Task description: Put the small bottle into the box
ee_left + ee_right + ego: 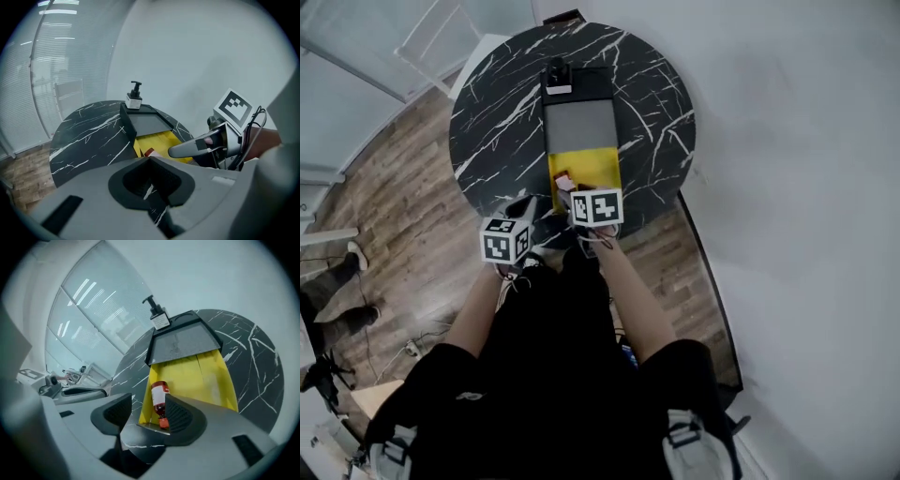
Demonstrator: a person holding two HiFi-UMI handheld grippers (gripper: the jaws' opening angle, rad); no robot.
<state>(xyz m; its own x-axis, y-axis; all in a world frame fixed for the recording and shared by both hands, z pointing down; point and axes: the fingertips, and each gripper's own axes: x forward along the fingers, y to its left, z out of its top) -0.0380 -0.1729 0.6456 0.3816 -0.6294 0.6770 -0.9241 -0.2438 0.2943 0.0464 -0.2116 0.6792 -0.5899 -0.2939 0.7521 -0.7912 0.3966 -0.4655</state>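
Lying in the box (201,376): the small bottle (159,399) is on its side on the yellow floor, along the left wall at the near corner, with its red cap toward the near wall.
Right gripper (149,401): jaws released and wide apart, gripping nothing. It hovers at the box's near edge, and the bottle shows in the gap, just beside the right-hand pad, which hides part of it.
Left gripper (151,159): jaws clenched, pads meeting at the tips with nothing held. It sits just left of the right gripper, over the near rim of the table (497,131).
Grey cover (180,343): spans the far half of the box, leaving only the yellow near half exposed.
Pump bottle (157,315): upright at the far end of the box, touching or just behind the cover's far edge, well apart from both grippers.
Table: round, black marble with white veins. The box runs from its middle toward the person.
Surroundings: wooden floor (403,234). A glass wall (56,56) and a pale chair (70,93) stand beyond the table. Another person's shoes (347,281) are at the left.
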